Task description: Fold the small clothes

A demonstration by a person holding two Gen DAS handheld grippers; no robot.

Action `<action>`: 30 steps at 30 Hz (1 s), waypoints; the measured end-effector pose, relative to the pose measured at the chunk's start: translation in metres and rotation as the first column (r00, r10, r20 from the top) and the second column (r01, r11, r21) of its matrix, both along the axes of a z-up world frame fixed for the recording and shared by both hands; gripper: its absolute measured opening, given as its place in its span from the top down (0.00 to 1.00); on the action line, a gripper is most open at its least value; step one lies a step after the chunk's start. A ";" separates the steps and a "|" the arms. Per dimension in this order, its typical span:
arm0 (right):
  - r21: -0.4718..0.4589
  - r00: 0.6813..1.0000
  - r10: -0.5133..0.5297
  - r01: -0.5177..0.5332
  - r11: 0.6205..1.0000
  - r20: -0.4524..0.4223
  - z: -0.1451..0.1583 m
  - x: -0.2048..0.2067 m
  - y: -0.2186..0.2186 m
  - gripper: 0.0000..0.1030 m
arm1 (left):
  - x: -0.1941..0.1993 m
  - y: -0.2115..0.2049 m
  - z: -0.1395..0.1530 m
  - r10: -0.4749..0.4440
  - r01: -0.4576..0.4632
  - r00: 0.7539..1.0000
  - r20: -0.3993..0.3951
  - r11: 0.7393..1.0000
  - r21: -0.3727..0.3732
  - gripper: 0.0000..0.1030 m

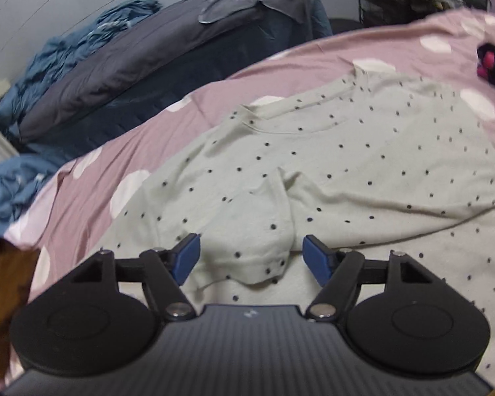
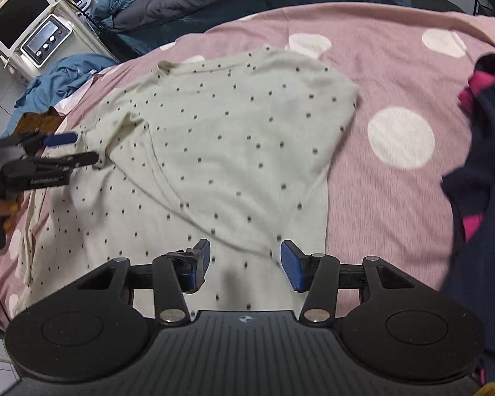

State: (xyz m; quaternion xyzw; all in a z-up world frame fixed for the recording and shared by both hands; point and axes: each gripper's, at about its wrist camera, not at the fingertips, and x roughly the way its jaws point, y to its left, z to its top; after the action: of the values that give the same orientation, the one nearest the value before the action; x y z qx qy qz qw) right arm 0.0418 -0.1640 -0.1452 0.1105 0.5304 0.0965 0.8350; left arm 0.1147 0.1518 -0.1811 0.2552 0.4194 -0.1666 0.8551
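Note:
A pale green shirt with small dark dots (image 2: pixel 214 138) lies spread on the pink bedspread, its right side folded over the body. In the left wrist view the shirt (image 1: pixel 346 165) fills the middle, with a folded sleeve end (image 1: pixel 260 257) between the jaws. My left gripper (image 1: pixel 250 257) is open, its blue pads either side of that sleeve end. It also shows in the right wrist view (image 2: pixel 76 148) at the shirt's left edge. My right gripper (image 2: pixel 246 264) is open and empty, low over the shirt's near hem.
The pink bedspread with white spots (image 2: pixel 396 66) covers the bed. A dark navy and pink garment (image 2: pixel 485 165) lies at the right. Grey and blue bedding (image 1: pixel 99 66) is heaped behind. A brown cloth (image 2: pixel 36 122) lies at the left edge. A monitor and device (image 2: pixel 26 19) stand far left.

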 end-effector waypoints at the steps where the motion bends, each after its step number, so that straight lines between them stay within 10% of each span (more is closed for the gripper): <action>1: 0.001 1.000 0.005 -0.005 1.000 -0.003 -0.002 -0.002 0.003 0.20 | 0.004 -0.007 -0.008 0.014 -0.014 1.000 -0.006 0.998 0.058 0.38; 6: -0.075 0.996 0.073 -0.070 0.995 0.044 -0.002 0.000 0.029 0.24 | 0.019 -0.010 -0.024 0.079 -0.079 0.997 0.004 0.988 0.134 0.93; 14: -0.358 0.961 0.268 -0.226 0.906 0.072 -0.012 0.010 0.050 0.36 | -0.016 0.059 0.019 0.015 -0.015 1.000 0.004 0.968 0.250 0.94; 24: -0.313 0.968 0.244 -0.212 0.926 0.067 -0.010 0.012 0.041 0.35 | -0.040 0.099 -0.006 0.104 -0.043 0.980 -0.170 0.943 0.330 0.70; 30: -0.255 0.996 0.079 -0.064 0.965 0.050 -0.012 0.017 0.024 0.21 | -0.031 0.102 0.031 0.194 -0.180 0.976 -0.096 0.974 0.137 0.52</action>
State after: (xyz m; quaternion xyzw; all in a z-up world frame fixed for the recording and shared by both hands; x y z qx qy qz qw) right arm 0.0588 -0.1396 -0.1573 -0.0193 0.5170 0.0614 0.8536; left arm 0.0837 0.2540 -0.1500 0.2592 0.4970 -0.0719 0.8250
